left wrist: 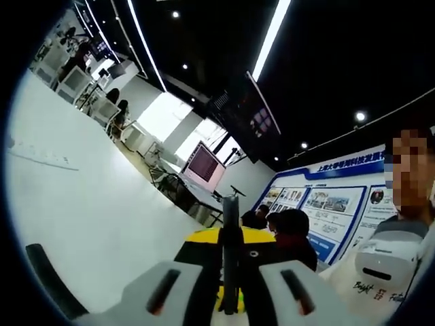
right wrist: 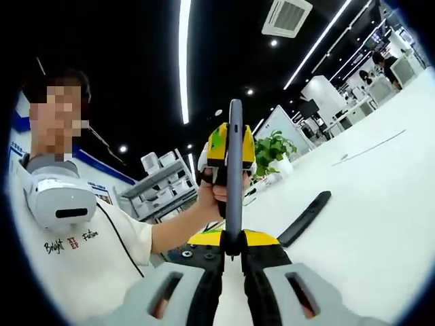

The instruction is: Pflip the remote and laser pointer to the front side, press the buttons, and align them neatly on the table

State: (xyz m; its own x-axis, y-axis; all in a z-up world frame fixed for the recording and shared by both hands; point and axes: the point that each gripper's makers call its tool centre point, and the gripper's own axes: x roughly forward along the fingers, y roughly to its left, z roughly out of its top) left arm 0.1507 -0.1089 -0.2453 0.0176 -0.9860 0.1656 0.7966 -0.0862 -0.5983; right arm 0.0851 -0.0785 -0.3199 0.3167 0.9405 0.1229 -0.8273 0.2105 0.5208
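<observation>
A thin dark remote (right wrist: 234, 170) stands edge-on in the air, held at both ends. My right gripper (right wrist: 232, 272) is shut on its near end in the right gripper view. The left gripper (right wrist: 219, 151), yellow and green with a hand behind it, clamps the far end. In the left gripper view the same remote (left wrist: 231, 231) runs edge-on out of my left gripper (left wrist: 231, 288), whose jaws are shut on it, and the yellow right gripper (left wrist: 204, 238) sits just beyond. A black laser pointer (right wrist: 304, 219) lies flat on the white table (right wrist: 367, 224), to the right of the remote.
The person holding the grippers, in a white shirt (right wrist: 81, 251), stands close behind. A long white strip (left wrist: 41, 156) lies on the table (left wrist: 95, 217) at the left. Several people sit near poster boards (left wrist: 326, 204). A potted plant (right wrist: 275, 153) stands at the table's far end.
</observation>
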